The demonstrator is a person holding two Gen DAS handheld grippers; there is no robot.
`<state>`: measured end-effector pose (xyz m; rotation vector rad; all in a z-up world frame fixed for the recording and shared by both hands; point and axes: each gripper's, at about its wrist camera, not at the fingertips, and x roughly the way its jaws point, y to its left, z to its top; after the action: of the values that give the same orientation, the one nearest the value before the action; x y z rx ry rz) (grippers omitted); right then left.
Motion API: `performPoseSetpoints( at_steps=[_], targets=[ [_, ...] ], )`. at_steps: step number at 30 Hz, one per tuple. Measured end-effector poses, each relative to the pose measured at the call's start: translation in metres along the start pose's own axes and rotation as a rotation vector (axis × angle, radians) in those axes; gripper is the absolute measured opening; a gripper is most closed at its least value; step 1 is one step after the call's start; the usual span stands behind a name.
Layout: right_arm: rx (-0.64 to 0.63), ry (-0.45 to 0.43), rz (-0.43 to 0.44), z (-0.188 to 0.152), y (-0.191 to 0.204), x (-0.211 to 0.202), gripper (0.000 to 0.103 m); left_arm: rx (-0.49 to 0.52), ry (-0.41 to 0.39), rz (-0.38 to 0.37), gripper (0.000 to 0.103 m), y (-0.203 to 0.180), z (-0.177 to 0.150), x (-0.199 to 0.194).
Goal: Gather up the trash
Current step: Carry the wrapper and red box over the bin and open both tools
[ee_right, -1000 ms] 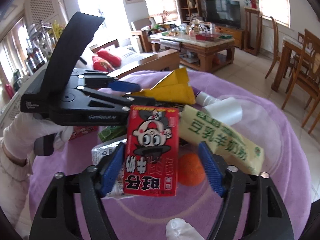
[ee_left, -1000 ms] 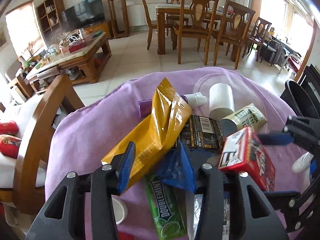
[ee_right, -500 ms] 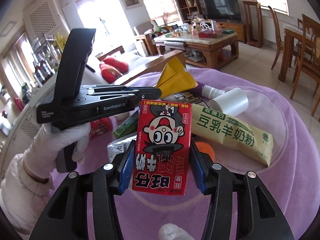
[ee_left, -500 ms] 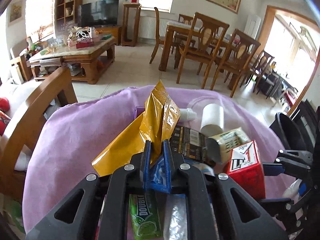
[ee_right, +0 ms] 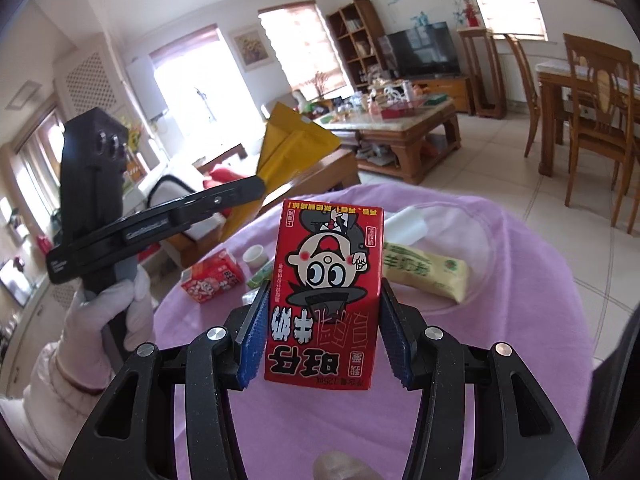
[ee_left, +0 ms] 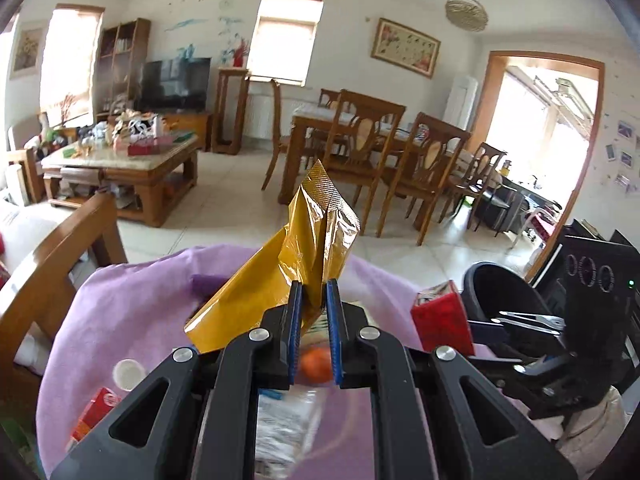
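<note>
My left gripper [ee_left: 313, 308] is pinched nearly closed on a crinkled golden-yellow foil wrapper [ee_left: 292, 256], which sticks up and out beyond the blue pads, clear of the table. My right gripper [ee_right: 324, 336] is clamped at a middling width on a small red milk carton with a cartoon face [ee_right: 326, 292], held upright between both pads with its print upside down to me, lifted off the cloth.

Below and ahead of the right gripper lies the round table under a lilac cloth [ee_right: 500, 320]. On it, just beyond the carton to the right, sits a pale yellow-green milk pouch [ee_right: 428, 274]; to the left are a second red carton lying on its side [ee_right: 212, 282] and a small white cap [ee_right: 253, 256]. A white paper cup on its side [ee_right: 404, 226] peeks out behind the held carton.

From the left gripper's view, a black round bin [ee_left: 504, 292] stands to the right, just past the table edge; I cannot tell what is inside it. Directly under the left pads I see an orange round thing [ee_left: 314, 364], blurred.

A white-gloved hand [ee_right: 108, 320] holds the left tool's handle.
</note>
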<state>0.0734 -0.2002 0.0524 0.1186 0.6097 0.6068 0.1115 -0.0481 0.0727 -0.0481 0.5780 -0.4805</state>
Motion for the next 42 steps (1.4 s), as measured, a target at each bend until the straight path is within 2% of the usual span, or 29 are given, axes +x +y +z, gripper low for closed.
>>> performPoseSetpoints(
  at_steps=[6, 15, 21, 24, 29, 34, 42],
  targets=[
    [0.087, -0.086, -0.082, -0.021, -0.051, -0.069, 0.051, 0.015, -0.022, -0.111, 0.012, -0.065, 0.003, 0.014],
    [0.275, -0.191, -0.269, -0.072, -0.171, -0.182, 0.051, 0.039, 0.017, -0.317, 0.012, -0.169, -0.003, 0.067],
    [0.345, -0.209, -0.378, -0.109, -0.228, -0.224, 0.051, 0.071, 0.067, -0.447, 0.012, -0.244, -0.02, 0.11],
    [0.362, -0.201, -0.413, -0.125, -0.247, -0.233, 0.051, 0.077, 0.104, -0.481, 0.012, -0.27, -0.028, 0.132],
    [0.386, -0.184, -0.467, -0.147, -0.27, -0.238, 0.051, 0.066, 0.178, -0.5, 0.012, -0.29, -0.045, 0.168],
    [0.401, -0.173, -0.476, -0.159, -0.285, -0.233, 0.051, 0.048, 0.235, -0.493, 0.012, -0.286, -0.058, 0.186],
    [0.415, -0.158, -0.479, -0.158, -0.292, -0.223, 0.051, 0.058, 0.285, -0.447, 0.013, -0.284, -0.066, 0.197]
  ],
)
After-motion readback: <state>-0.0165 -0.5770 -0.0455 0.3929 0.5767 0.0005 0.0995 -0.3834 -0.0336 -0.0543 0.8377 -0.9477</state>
